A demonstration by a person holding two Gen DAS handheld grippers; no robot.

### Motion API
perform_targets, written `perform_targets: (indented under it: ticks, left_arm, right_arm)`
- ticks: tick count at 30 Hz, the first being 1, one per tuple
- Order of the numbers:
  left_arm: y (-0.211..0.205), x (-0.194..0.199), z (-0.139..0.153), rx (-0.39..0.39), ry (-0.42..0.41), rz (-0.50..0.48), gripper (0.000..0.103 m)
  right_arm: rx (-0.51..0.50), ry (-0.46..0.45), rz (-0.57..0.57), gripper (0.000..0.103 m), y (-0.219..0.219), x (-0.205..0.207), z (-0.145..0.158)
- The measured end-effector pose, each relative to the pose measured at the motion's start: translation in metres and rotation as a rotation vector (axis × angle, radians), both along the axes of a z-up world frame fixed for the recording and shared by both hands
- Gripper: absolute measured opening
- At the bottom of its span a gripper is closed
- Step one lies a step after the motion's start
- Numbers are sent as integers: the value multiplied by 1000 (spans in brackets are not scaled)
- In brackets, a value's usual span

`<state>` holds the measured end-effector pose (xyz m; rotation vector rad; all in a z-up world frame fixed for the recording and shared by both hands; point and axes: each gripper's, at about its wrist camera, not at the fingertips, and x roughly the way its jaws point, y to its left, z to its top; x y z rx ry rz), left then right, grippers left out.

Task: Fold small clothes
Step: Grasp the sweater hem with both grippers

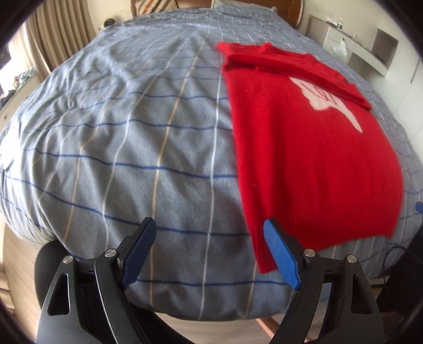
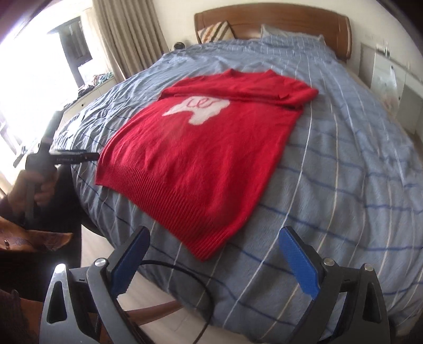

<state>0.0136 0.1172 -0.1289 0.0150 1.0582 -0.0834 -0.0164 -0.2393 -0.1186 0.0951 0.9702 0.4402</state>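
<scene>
A red knit sweater [image 1: 312,158] with a white patch on its front lies flat on the bed, sleeves folded across its top; it also shows in the right wrist view [image 2: 201,156]. My left gripper [image 1: 210,225] is open and empty, hovering over the bed's near edge, with its right finger just over the sweater's near left hem corner. My right gripper [image 2: 214,234] is open and empty, just short of the sweater's near hem corner. The left gripper's body [image 2: 60,158] shows at the left in the right wrist view, held in a hand.
The bed has a blue-grey checked cover [image 1: 132,148] and a wooden headboard [image 2: 272,16] with pillows. A black cable [image 2: 185,277] hangs off the bed's near edge. Curtains and a window stand to the left, white shelves [image 1: 370,45] to the right.
</scene>
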Motion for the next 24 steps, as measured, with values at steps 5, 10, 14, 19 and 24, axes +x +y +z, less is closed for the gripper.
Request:
perform_targets:
  ticks: [5, 10, 14, 19, 24]
  left_arm:
    - [-6, -3, -15, -75, 71, -32, 56]
    - [-7, 1, -24, -174, 101, -45, 26]
    - [-14, 1, -28, -210, 113, -77, 1]
    - [-8, -7, -20, -233, 102, -77, 0]
    - [-4, -2, -4, -335, 75, -70, 0]
  right_arm:
    - [151, 134, -67, 85, 1, 9, -30]
    - [208, 196, -112, 65, 6, 22, -53]
    - [190, 252, -128, 5, 10, 26, -67]
    - [142, 228, -137, 4, 2, 9, -43]
    - [205, 182, -153, 4, -4, 14, -21]
